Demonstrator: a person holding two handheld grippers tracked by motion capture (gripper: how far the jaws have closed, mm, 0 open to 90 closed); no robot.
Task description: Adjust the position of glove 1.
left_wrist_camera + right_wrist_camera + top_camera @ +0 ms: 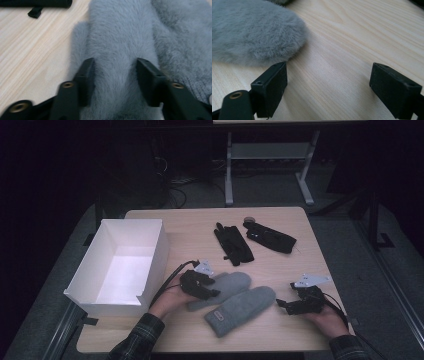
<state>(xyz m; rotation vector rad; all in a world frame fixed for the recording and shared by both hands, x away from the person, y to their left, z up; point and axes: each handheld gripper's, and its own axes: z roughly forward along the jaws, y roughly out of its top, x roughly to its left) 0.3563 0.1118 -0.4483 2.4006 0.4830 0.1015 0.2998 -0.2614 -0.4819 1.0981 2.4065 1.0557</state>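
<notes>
Dark room all around, with a pale wooden table (pixel 280 227) lit in the middle of it, and behind it I make out the white legs of another desk (pixel 229 170) and loose cables on the floor. From the high view I've got two grey fleece mittens lying side by side near the front edge: the left mitten (pixel 227 287) and the right mitten (pixel 242 310), which carries a small label on its cuff. My left gripper (pixel 212 292) sits over the left mitten; my right gripper (pixel 282 305) rests just off the rounded tip of the right mitten, not touching it.

Switching to the left gripper view: the jaws stand partly apart, straddling the fuzzy left mitten (pixel 117 50), fleece between them, and I can't see the pads pressing on it. That closeness is lost from above. The right gripper view gives me jaws spread wide over bare wood grain, with the right mitten's tip (pixel 254 37) just ahead and to one side, nothing between the jaws.

Back up high, I see what neither gripper camera takes in whole: a white open cardboard box (pixel 150 245) at the left of the table, a pair of black gloves (pixel 233 244) mid-table, and a black pouch (pixel 270 236) beyond them.
</notes>
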